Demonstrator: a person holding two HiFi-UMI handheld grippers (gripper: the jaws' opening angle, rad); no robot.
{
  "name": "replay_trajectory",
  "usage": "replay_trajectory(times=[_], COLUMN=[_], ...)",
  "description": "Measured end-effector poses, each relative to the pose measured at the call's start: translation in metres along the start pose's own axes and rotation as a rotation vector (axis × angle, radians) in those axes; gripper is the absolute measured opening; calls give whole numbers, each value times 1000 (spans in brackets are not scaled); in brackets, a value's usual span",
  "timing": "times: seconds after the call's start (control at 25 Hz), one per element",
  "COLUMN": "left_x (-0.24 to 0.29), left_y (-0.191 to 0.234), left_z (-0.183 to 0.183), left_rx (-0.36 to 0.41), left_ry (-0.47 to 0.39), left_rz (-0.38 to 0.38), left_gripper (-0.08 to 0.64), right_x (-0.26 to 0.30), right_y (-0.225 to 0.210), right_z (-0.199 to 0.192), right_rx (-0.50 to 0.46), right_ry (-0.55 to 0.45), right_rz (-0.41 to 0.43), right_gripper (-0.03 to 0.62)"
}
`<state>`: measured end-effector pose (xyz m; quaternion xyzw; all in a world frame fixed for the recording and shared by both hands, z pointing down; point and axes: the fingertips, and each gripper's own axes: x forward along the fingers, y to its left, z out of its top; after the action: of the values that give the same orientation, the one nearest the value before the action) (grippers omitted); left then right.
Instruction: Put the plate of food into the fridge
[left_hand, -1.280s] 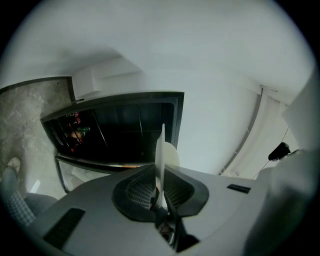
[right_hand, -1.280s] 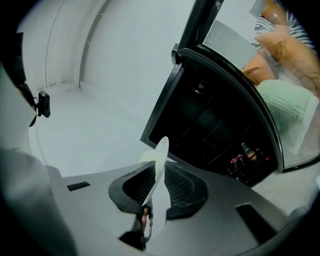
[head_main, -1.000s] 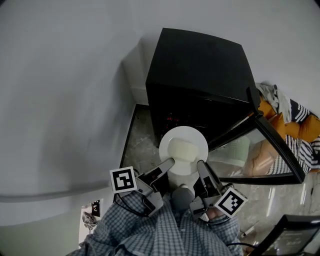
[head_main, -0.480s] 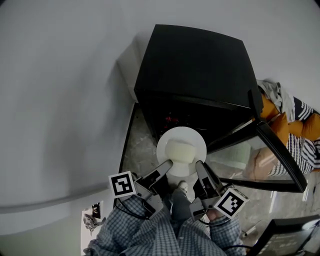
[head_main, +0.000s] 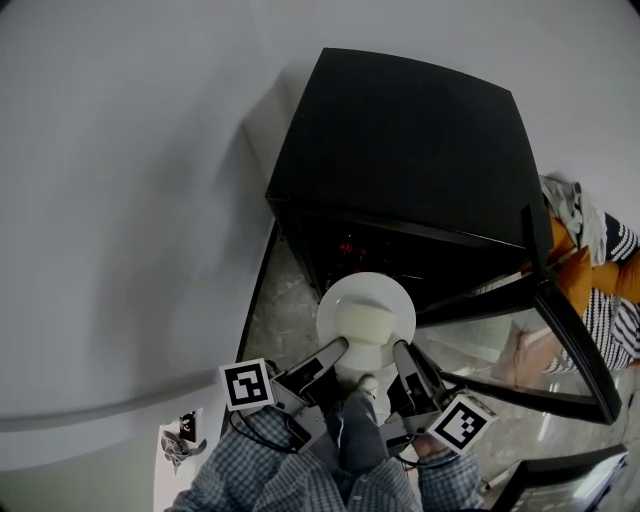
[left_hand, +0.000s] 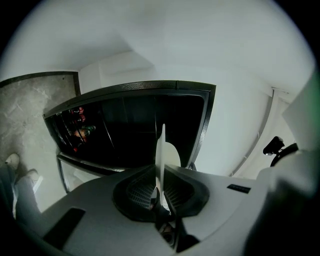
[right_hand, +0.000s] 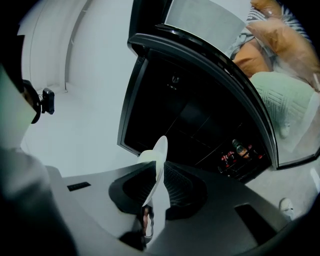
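Nearest: left hand-held gripper (head_main: 338, 348) and right hand-held gripper (head_main: 402, 352), each clamped on the near rim of the white plate (head_main: 345, 295). The left gripper view shows the rim edge-on between closed jaws; the right gripper view shows the same, pads pressing both faces. The plate is carried level between the two, clear of any surface, with a pale block of food (head_main: 365, 322) on it.

Below it: stone-patterned floor (head_main: 272, 315).

Beyond: black fridge (head_main: 400, 150), its glass door (head_main: 560, 340) swung open to the right. The interior is dark, with red-labelled bottles (head_main: 350, 245) on a shelf.

Change over the last second: the grip and the plate's attitude are as before. The fridge top fills more of the head view and the door edge sits further right, so the person has closed in on the opening.

Judgement: approach phase. The plate's far rim is at the mouth of the fridge, not yet inside. A free shelf level still has to be found, and the interior is too dark to pick one.
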<state>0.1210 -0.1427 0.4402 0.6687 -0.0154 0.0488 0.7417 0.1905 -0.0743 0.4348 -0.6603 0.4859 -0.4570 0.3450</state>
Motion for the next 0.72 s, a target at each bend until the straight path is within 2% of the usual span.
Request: replay_trajectory(times=[0.32, 0.72], left_x=[7, 20], left_y=[30, 63], left_z=[18, 30], left_rx=[-5, -15], left_ry=[-36, -57], left_rz=[20, 31], left_gripper=[35, 35], right_x=[27, 45], right_y=[-21, -57], right_z=[1, -1], right_rx=[-50, -44], right_ry=[57, 76], right_rz=[-1, -29], right_gripper=[55, 55])
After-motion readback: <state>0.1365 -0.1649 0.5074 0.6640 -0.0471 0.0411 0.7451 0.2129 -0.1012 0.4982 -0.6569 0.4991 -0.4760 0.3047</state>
